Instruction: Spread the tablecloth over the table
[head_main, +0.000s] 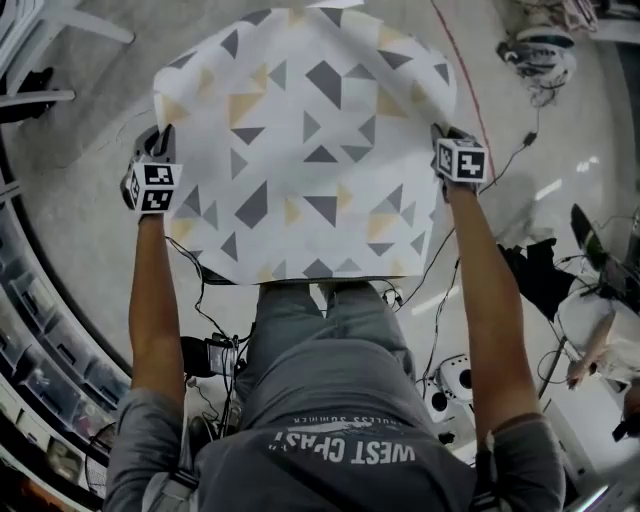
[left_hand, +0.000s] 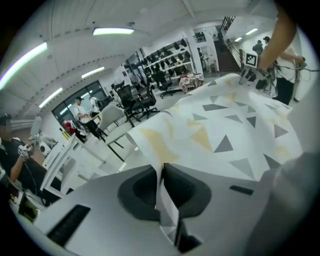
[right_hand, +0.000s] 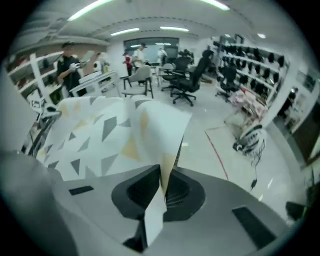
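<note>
Tablecloth (head_main: 305, 140), white with grey and yellow triangles, is hanging spread in the air between two handheld grippers, above a pale floor (head_main: 90, 95) and in front of the person's legs. Seen from above, the person is holding both bare arms out forward. The left gripper (head_main: 160, 140) is gripping the cloth's left edge. In the left gripper view its jaws are sitting almost together, pinching a thin fold of the fabric, which is running up and away across the picture towards the other gripper. The right gripper (head_main: 447, 138) is gripping the opposite edge. In the right gripper view its jaws are likewise nearly closed on a fold, with a strip of the tablecloth trailing out below them. The fabric is lying fairly flat between the two grips. A red line (head_main: 462, 80) is running across the floor on the right, near a tangle of cables (head_main: 540, 55). Black office chairs (right_hand: 187, 75) are standing in the room beyond.
</note>
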